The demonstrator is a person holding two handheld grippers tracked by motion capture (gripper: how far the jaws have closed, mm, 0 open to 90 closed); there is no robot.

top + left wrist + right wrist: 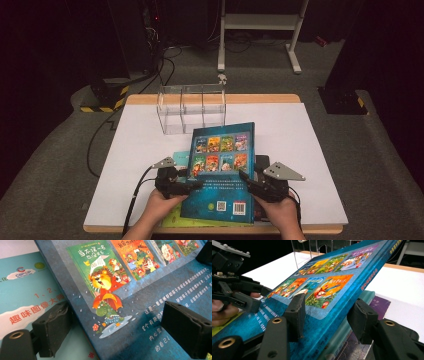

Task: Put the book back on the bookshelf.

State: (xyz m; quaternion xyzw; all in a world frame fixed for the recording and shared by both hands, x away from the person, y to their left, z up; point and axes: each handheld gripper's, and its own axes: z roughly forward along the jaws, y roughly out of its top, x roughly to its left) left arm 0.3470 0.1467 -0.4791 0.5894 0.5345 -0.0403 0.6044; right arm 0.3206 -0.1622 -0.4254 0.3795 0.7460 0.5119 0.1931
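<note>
Two grippers clamp one blue picture book (222, 170) at its opposite edges. In the left gripper view, one black pad sits under the book's edge and the other rests on the back cover, so the left gripper (120, 325) is closed on the cover's thickness. In the right gripper view, the right gripper (329, 315) has one pad on the cover and the other against the underside by the spine, jaws about half apart and bearing on the book.

Seen from the high view, the book is tilted, its far end raised toward a clear acrylic divider rack (192, 107) and its near end low over the table's front edge. Its back cover faces up, with eight small cover pictures, a barcode and a square code (the printed text is Chinese). Under it lie more books: a pale teal book (27, 290) beneath the left side, and in the right gripper view a teal-edged book (359, 300) on a dark purple book (382, 306).

All of this rests on a white sheet (300, 150) covering a wooden table (260, 98). Around it the floor is grey carpet (380, 165). Beyond, the room is dark, with a white table frame (260, 22), black cables (160, 65) and a yellow-and-black striped base (105, 100).
</note>
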